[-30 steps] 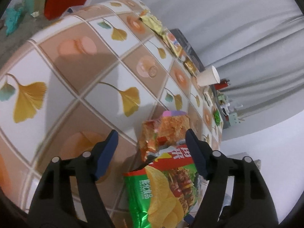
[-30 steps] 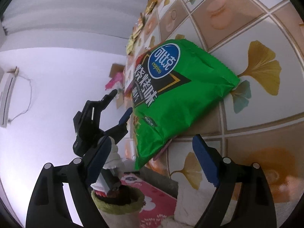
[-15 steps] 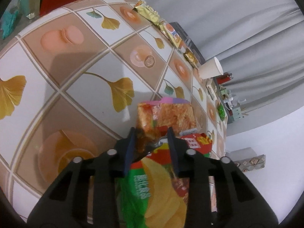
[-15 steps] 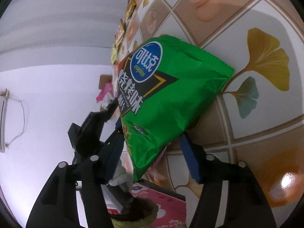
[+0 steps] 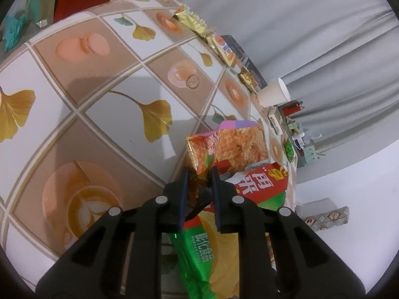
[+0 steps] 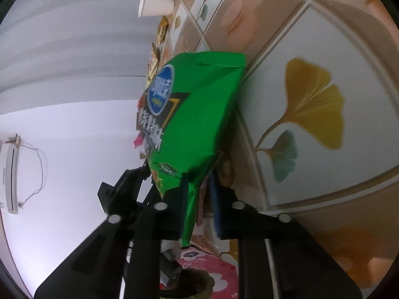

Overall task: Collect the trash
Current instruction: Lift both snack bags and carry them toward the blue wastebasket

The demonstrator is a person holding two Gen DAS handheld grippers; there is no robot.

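An orange snack bag [image 5: 232, 147] lies on the patterned tablecloth [image 5: 99, 87]. My left gripper [image 5: 199, 182] has its jaws closing, and its pads pinch the bag's near corner. Under that gripper lies a green and red crisp bag [image 5: 214, 249]. In the right wrist view the same green crisp bag [image 6: 194, 114] stands tilted up off the cloth [image 6: 311, 37]. My right gripper [image 6: 198, 191] has its jaws closing too, pads pressed on the bag's lower corner. Behind the bag, the left tool's black body [image 6: 119, 189] shows.
A white paper cup [image 5: 273, 96] lies on its side near the table's far end, also seen as the cup [image 6: 155, 5]. Several small wrappers [image 5: 197, 25] line the far edge. A red gift bag [image 5: 82, 2] stands beyond the table. A pink floor mat [image 6: 207, 266] lies below.
Both grippers went from wide open to closed. The left one closed on the orange bag's corner. The right one closed on the green bag's corner, and that bag now stands steeper.
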